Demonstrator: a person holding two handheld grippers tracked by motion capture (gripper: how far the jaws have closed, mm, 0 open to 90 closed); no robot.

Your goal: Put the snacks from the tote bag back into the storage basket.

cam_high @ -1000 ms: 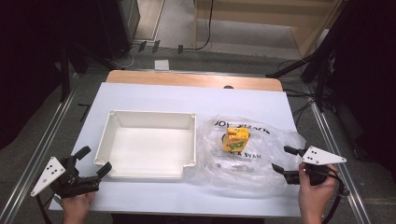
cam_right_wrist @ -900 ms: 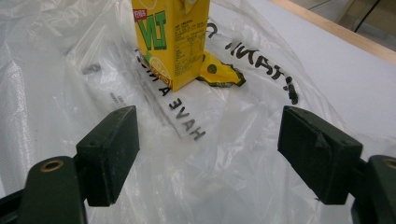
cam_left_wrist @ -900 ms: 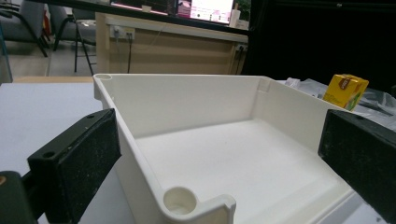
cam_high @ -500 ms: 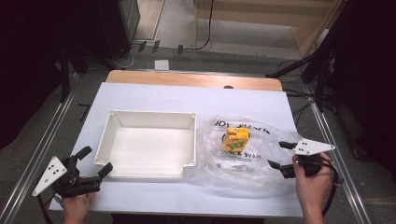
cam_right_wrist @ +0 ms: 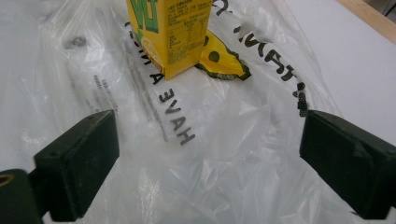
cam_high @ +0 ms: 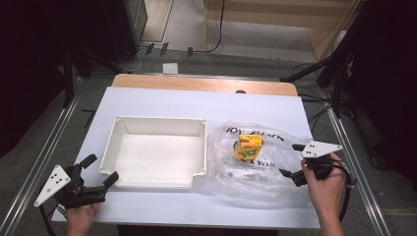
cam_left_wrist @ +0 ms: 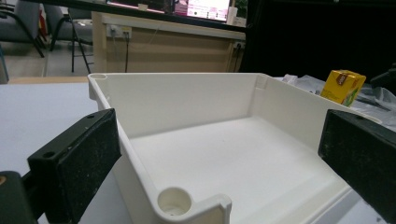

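A: Right claw (cam_high: 293, 161)?

B: We see it spread wide, jaws just been opening, nothing gripped. Clear plastic bag (cam_high: 255, 167) lies between & under the jaws; can't tell if the pads touch it.

A: And the carton?

B: Yellow juice carton (cam_high: 249, 147) stands on the bag, just right of the white tray (cam_high: 153, 184), ahead of the right claw.

A: Left claw (cam_high: 101, 169)?

B: Also released, wide, empty. We've got it at the tray's near-left corner, on the counter (cam_high: 196, 103); contact w/ the tray unclear.
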